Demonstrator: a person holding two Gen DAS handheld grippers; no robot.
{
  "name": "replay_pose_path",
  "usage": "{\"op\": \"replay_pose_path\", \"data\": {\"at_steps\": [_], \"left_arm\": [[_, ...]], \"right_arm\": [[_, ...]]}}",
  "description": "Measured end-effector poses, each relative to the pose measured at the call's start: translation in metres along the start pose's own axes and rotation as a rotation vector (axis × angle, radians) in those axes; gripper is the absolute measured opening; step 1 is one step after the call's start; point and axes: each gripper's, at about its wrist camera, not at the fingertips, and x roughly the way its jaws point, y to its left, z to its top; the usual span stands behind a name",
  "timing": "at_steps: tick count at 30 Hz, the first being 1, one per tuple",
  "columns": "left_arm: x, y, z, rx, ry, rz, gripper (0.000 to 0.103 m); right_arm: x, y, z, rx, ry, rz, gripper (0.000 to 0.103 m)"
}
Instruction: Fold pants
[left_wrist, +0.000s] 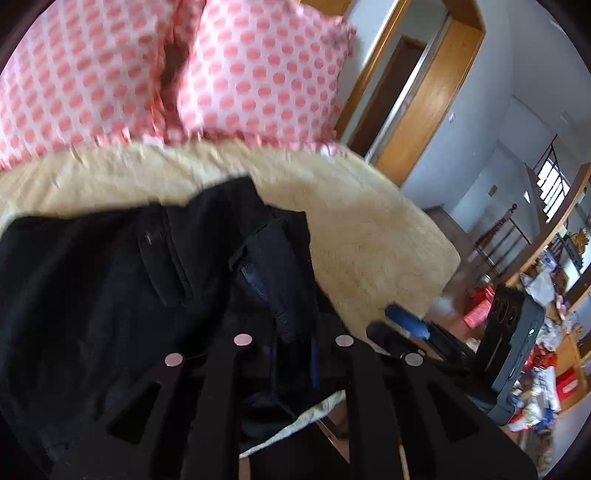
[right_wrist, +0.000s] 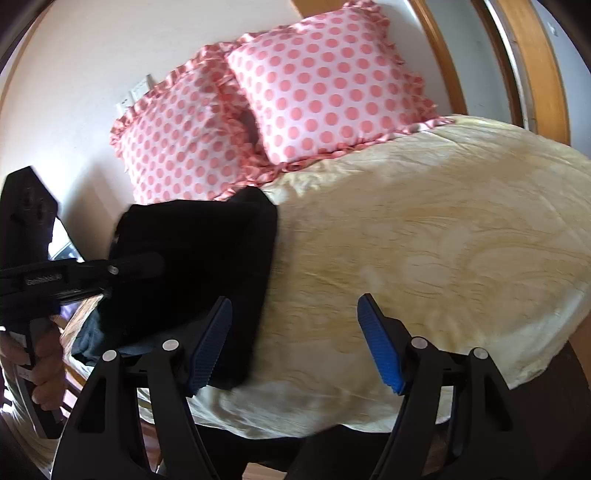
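Mid-fold: left hand-held gripper (left_wrist: 291, 347) pinches black fabric pants (left_wrist: 110, 277) on cream bed (right_wrist: 424, 240); right hand-held gripper (right_wrist: 295, 343) spread, should grasp next

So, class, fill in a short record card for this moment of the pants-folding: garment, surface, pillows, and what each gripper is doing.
garment: black pants, bunched at the bed's near left corner
surface: cream patterned bedspread
pillows: two pink polka-dot pillows leaning at the head of the bed
left gripper: fingers narrowed around a fold of the pants; the wrist view is blurred
right gripper: open, blue pads apart, holding nothing, above the bedspread beside the pants' right edge
fold progress: not a neat flat stack yet
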Motion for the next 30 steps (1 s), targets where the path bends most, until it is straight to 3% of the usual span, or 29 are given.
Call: {"op": "replay_pose_path", "data": {"at_steps": [4, 6, 10, 13, 15, 16, 17, 19, 21, 24, 27, 30], "left_arm": [[-0.023, -0.006, 0.004, -0.007, -0.092, -0.013, 0.011], [-0.015, -0.012, 0.001, 0.024, -0.079, -0.005, 0.012], [0.022, -0.017, -0.026, 0.054, 0.043, 0.011, 0.013], [0.017, -0.016, -0.032, 0.074, 0.022, -0.010, 0.020], [0.002, -0.011, -0.030, 0.069, 0.016, -0.124, 0.064], [-0.016, -0.005, -0.030, 0.048, -0.005, -0.197, 0.072], [-0.035, 0.003, -0.030, 0.038, -0.050, -0.206, 0.082], [-0.064, 0.018, -0.032, 0.037, -0.136, -0.136, 0.093], [-0.090, 0.046, -0.032, 0.022, -0.228, 0.090, 0.097], [-0.097, 0.081, -0.033, -0.015, -0.240, 0.329, 0.098], [-0.087, 0.098, -0.033, -0.030, -0.203, 0.381, 0.098], [-0.077, 0.099, -0.040, -0.024, -0.172, 0.409, 0.098]], "right_arm": [[0.003, -0.005, 0.002, 0.009, -0.010, -0.012, 0.072], [0.005, -0.005, 0.002, 0.010, -0.011, -0.020, 0.072], [0.005, -0.004, 0.004, 0.006, -0.023, -0.050, 0.072], [-0.003, -0.002, 0.009, -0.018, -0.045, -0.081, 0.072], [-0.009, 0.002, 0.015, -0.044, -0.067, -0.103, 0.072], [-0.014, 0.007, 0.021, -0.061, -0.095, -0.105, 0.072], [-0.018, 0.012, 0.026, -0.075, -0.118, -0.097, 0.072], [-0.027, 0.029, 0.037, -0.117, -0.174, -0.046, 0.072], [-0.029, 0.049, 0.045, -0.161, -0.206, 0.037, 0.072], [0.002, 0.096, 0.052, -0.245, -0.140, 0.205, 0.072], [0.040, 0.132, 0.047, -0.325, -0.041, 0.249, 0.072], [0.073, 0.148, 0.040, -0.362, 0.046, 0.193, 0.072]]}}
